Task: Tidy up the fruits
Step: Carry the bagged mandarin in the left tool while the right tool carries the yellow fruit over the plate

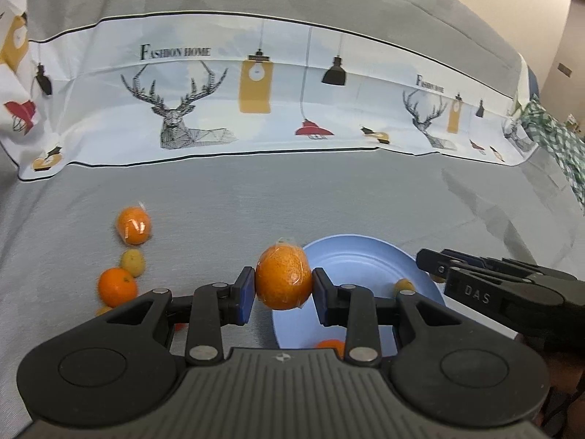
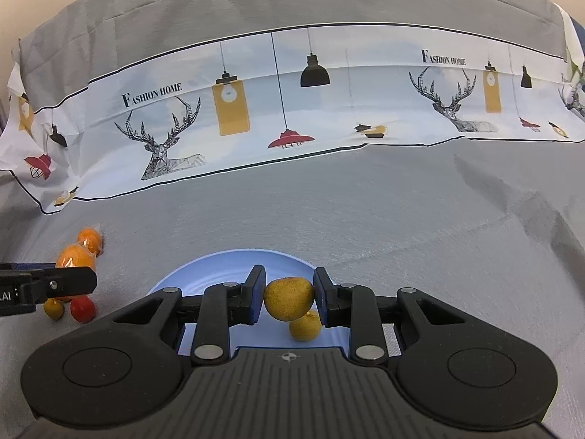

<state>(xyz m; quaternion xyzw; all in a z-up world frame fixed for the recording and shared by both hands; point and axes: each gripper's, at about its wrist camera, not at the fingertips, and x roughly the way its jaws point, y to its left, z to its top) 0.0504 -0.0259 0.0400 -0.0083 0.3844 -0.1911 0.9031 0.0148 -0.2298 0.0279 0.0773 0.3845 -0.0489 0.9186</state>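
Both your grippers are clamped on fruit: left gripper (image 1: 283,291) pinches a plastic-wrapped orange (image 1: 283,278), right gripper (image 2: 289,298) a dull yellow fruit (image 2: 289,298) over the blue plate (image 2: 219,267).

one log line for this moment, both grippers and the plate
left gripper: shut on wrapped orange | right gripper: shut on yellow fruit above blue plate

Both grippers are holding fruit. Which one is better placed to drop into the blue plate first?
Right. The right gripper holds its yellow fruit directly over the blue plate, above another yellow fruit already there. The left gripper holds its wrapped orange at the plate's near-left edge.
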